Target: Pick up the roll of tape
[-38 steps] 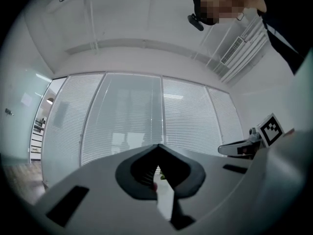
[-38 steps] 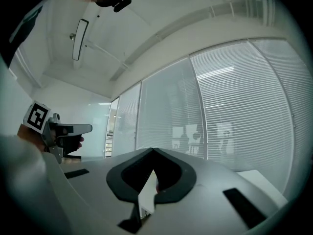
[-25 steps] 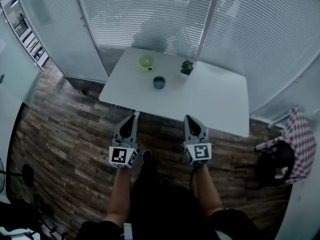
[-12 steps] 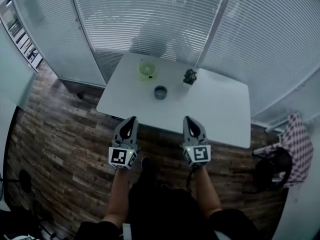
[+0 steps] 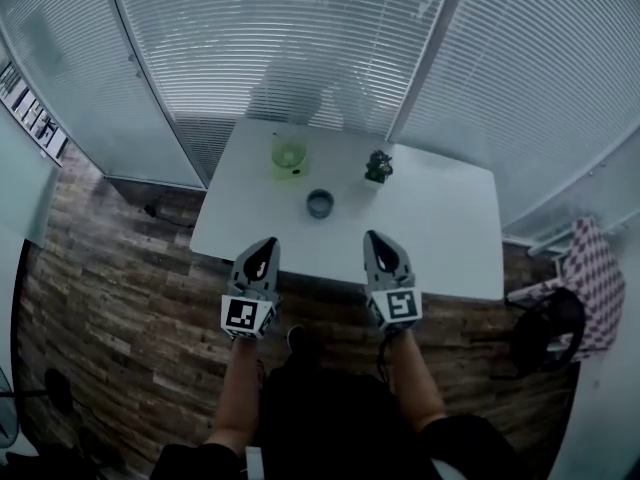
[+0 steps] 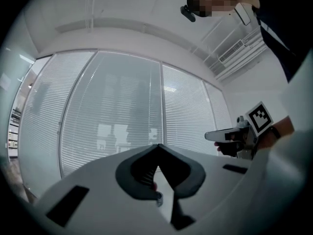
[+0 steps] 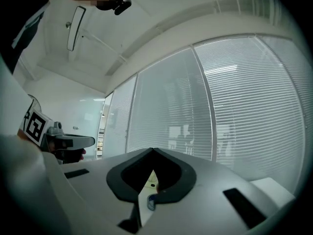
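The roll of tape [image 5: 320, 203] is a small dark grey ring lying flat near the middle of the white table [image 5: 440, 228]. Both grippers point level at the table, with their tips at its near edge. My left gripper [image 5: 267, 241] is short of the tape and to its left, my right gripper [image 5: 374, 235] short of it and to its right. In the left gripper view the left gripper [image 6: 157, 146] has its jaws together with nothing between them. The right gripper [image 7: 152, 150] looks the same in its own view. Neither gripper view shows the tape.
A pale green object [image 5: 289, 157] and a small potted plant [image 5: 377, 166] stand beyond the tape on the table. Glass walls with blinds [image 5: 300, 38] close off the far side. A chair with a checked cloth [image 5: 592, 286] stands at the right on the wooden floor [image 5: 110, 308].
The person has stepped forward: the table is nearer, and both grippers have moved from over the floor up to its near edge. Both sets of jaws stayed together.
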A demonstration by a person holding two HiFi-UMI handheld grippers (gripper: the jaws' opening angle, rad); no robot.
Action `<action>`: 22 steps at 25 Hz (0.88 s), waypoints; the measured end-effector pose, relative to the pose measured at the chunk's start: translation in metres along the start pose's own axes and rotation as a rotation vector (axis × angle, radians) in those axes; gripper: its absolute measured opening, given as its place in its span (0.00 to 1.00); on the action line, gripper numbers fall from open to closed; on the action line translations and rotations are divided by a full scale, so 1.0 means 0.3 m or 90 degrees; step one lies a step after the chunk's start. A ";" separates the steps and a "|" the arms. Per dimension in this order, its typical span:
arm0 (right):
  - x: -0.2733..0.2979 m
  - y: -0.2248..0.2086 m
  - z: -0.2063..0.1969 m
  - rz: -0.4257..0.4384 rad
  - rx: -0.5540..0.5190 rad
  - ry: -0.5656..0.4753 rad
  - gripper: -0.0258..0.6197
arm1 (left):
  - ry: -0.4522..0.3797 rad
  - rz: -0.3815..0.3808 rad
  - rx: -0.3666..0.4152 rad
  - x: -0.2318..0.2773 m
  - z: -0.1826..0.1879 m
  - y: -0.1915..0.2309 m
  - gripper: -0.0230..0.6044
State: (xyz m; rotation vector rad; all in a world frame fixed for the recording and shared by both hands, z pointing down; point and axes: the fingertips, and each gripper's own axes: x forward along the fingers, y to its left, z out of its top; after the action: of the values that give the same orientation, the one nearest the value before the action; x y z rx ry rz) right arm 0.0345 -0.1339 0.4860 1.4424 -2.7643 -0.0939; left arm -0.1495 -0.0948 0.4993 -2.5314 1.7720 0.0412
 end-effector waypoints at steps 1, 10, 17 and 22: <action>0.020 0.002 0.005 -0.005 0.001 -0.002 0.05 | -0.003 -0.007 -0.003 0.021 0.006 0.011 0.04; 0.138 0.006 0.044 -0.044 -0.007 -0.023 0.05 | 0.053 -0.083 0.111 0.177 -0.099 0.052 0.05; 0.170 -0.027 0.021 -0.051 -0.003 -0.010 0.05 | 0.161 -0.182 0.176 0.331 -0.348 -0.005 0.05; 0.215 -0.068 -0.014 -0.047 -0.001 -0.004 0.05 | 0.251 -0.277 0.168 0.402 -0.498 -0.071 0.28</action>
State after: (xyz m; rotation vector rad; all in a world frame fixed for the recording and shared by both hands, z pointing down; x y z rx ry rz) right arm 0.0144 -0.1986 0.4885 1.5460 -2.7158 -0.1012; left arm -0.0894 -0.2092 0.6428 -2.7835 1.1634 -0.6984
